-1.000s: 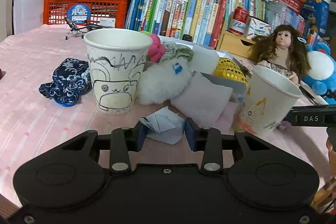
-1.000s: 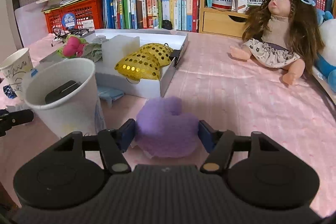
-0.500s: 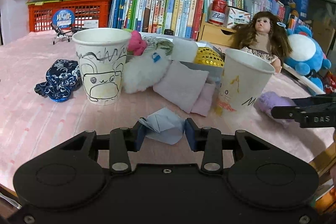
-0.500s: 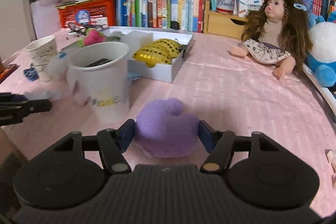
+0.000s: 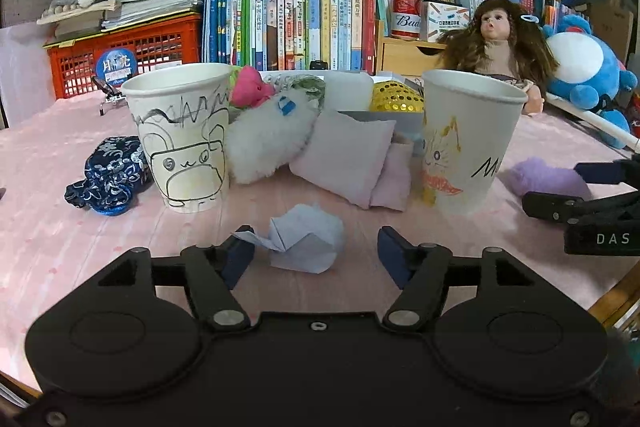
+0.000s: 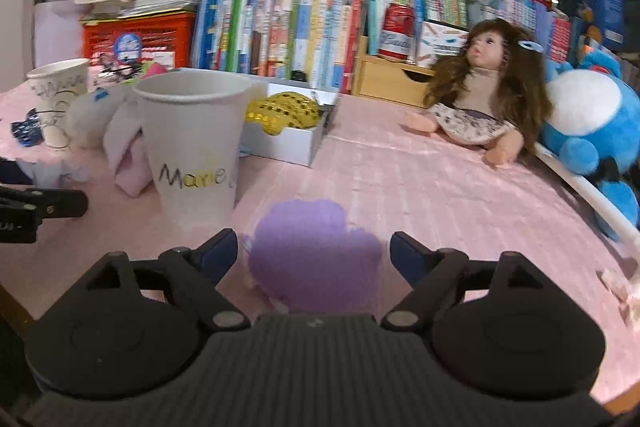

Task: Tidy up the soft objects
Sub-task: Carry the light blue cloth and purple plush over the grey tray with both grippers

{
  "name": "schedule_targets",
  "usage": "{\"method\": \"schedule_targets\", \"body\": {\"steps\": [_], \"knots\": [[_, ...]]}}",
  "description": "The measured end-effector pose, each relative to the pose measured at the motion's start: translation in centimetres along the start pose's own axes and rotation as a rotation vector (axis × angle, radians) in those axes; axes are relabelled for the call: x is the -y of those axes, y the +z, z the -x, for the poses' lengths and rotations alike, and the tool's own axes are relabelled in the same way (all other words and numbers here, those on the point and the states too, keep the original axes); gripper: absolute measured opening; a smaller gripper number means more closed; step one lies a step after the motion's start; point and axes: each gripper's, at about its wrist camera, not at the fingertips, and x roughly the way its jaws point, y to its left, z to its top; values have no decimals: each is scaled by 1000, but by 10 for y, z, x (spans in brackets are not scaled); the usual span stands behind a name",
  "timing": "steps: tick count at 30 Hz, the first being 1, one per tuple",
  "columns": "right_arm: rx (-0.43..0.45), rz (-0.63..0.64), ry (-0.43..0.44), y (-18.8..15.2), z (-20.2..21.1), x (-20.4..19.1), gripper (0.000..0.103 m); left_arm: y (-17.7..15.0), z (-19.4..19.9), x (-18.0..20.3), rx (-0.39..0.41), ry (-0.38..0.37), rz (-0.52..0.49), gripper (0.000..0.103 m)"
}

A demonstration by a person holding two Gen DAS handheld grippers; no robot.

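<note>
My left gripper [image 5: 316, 255] is open. A pale blue crumpled paper piece [image 5: 306, 241] lies on the pink cloth between its fingers, touching the left one. My right gripper [image 6: 314, 253] is open around a purple plush [image 6: 314, 255] that rests on the cloth; it also shows in the left wrist view [image 5: 546, 179]. Two paper cups stand ahead: one with a drawn bear [image 5: 182, 139] and one with a cat, marked "Marie" [image 5: 466, 143] [image 6: 196, 143]. A white fluffy toy [image 5: 268, 143], a pink pillow [image 5: 348, 157] and a dark blue pouch [image 5: 110, 175] lie between them.
A white box [image 6: 296, 143] holds a gold sequin item [image 6: 286, 111] behind the cups. A doll [image 6: 484, 95] and a blue plush [image 6: 592, 123] sit at the right. Books [image 5: 296, 15] and a red crate [image 5: 132, 51] line the back.
Both grippers have opened, letting go of the paper piece and the purple plush, which now lie on the cloth. Both have drawn back and lowered.
</note>
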Motion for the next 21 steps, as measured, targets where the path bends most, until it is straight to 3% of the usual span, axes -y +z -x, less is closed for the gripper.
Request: {"method": "schedule_targets", "body": {"steps": [4,5,6,7,9,21], "knots": [[11,-35,-2,-8,3,-1,90,0,-2,-2,6,2,12,65],[10,-39,-2,-9,3,-1,89,0,-2,-2,7,5,13,59],[9,-44,0,-10,4,-2,87,1,-2,-2,8,7,12,46],[10,-51,1,-10,5,-3,78,1,-2,-2,8,10,9,37],[13,-58,-19,-11,6,-5,66,2,-2,-2,6,10,4,37],[66,-108,-35,24,25,11,65,43,37,-3,60,-52,-30,36]]}}
